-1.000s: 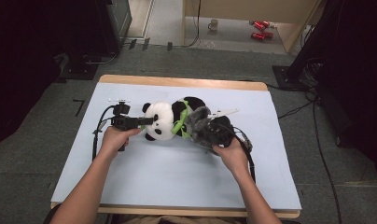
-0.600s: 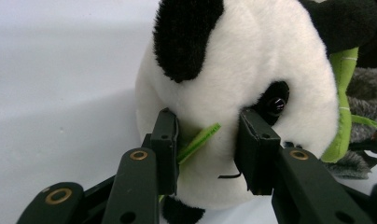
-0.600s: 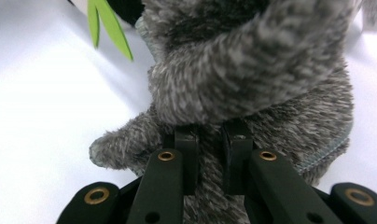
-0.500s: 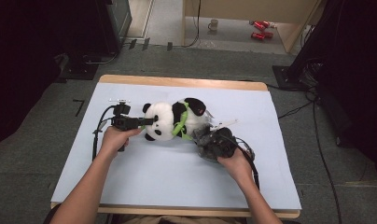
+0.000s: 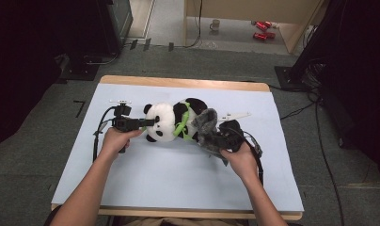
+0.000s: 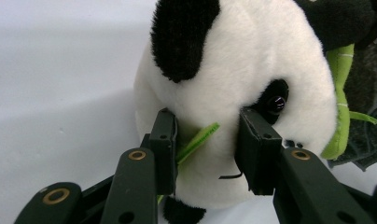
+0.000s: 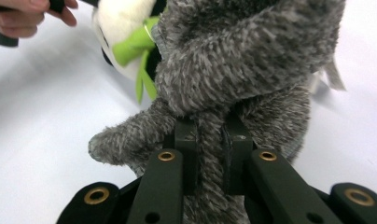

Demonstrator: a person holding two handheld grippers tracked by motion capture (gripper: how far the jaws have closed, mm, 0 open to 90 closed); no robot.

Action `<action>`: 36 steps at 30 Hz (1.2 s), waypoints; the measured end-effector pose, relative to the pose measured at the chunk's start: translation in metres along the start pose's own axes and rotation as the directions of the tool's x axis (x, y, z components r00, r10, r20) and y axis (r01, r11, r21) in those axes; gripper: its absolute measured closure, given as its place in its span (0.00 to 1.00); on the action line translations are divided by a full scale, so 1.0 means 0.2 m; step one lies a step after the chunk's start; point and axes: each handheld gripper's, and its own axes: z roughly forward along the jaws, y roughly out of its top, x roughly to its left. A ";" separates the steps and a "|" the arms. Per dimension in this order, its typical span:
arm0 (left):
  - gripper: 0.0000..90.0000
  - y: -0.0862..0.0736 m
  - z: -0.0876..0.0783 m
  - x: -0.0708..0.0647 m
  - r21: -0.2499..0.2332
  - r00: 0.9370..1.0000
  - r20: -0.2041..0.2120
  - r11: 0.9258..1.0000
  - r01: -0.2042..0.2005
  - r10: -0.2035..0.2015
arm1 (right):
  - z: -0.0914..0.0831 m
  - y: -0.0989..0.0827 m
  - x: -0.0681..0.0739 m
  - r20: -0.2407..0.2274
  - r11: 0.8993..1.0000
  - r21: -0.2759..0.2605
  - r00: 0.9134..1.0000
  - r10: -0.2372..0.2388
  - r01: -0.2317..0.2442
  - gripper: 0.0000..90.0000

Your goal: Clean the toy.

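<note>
Left gripper (image 6: 207,140) clamped on plush panda (image 5: 167,121) muzzle; right gripper (image 7: 210,140) pinching grey plush toy (image 5: 208,127); mid-table (image 5: 178,179), bare mat toward near edge.

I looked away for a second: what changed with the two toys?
The right gripper, clamped on the grey plush toy, drew it back from the panda toward the person. The left gripper stayed on the panda's head, which lies where it did.
</note>
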 end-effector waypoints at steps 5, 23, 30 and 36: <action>0.69 0.00 0.00 0.00 0.001 1.000 -0.002 1.000 -0.008 0.008 | 0.14 0.01 0.01 0.014 0.999 0.032 1.000 -0.009 0.009 0.90; 0.68 0.00 0.00 0.00 -0.001 1.000 -0.007 1.000 0.007 -0.007 | 0.15 -0.17 -0.06 0.026 0.982 0.186 0.999 0.023 -0.027 0.90; 0.68 0.00 -0.01 -0.01 -0.002 1.000 -0.008 1.000 0.015 -0.015 | 0.05 -0.08 0.03 -0.047 0.998 0.066 0.999 0.019 -0.016 0.90; 0.64 0.00 -0.03 -0.03 -0.024 0.999 -0.006 0.999 -0.045 0.045 | 0.18 0.00 0.10 -0.009 0.998 0.061 1.000 -0.004 0.005 0.89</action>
